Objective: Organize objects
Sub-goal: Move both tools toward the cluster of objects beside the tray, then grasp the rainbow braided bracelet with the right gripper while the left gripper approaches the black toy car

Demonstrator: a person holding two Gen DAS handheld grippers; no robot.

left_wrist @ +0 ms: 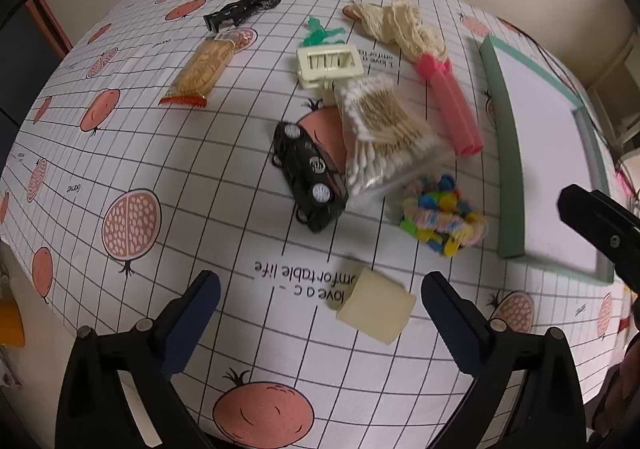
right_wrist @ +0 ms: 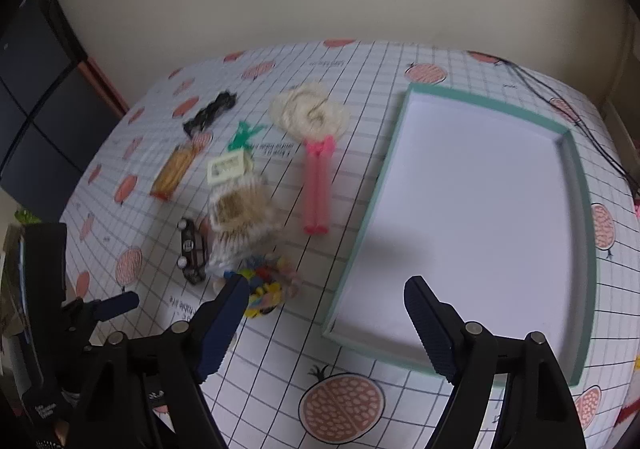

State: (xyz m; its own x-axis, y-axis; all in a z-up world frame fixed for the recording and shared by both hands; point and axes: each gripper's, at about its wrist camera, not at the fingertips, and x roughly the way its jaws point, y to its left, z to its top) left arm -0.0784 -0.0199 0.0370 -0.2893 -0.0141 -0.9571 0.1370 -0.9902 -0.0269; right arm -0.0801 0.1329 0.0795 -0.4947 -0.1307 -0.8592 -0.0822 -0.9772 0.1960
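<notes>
My left gripper is open, low over the table, with a cream block lying between its fingers, nearer the right one. Beyond it lie a black toy car, a bag of cotton swabs, a bag of colourful pieces, a pink-handled mop head, a cream plastic holder, a biscuit pack and a black clip. My right gripper hangs open above the near left corner of the green-rimmed white tray, which holds nothing.
The pomegranate-print tablecloth covers the table. A green plastic bit lies behind the holder. Black cables run past the tray's far right corner. The left gripper's body shows at the right wrist view's left edge. Dark furniture stands far left.
</notes>
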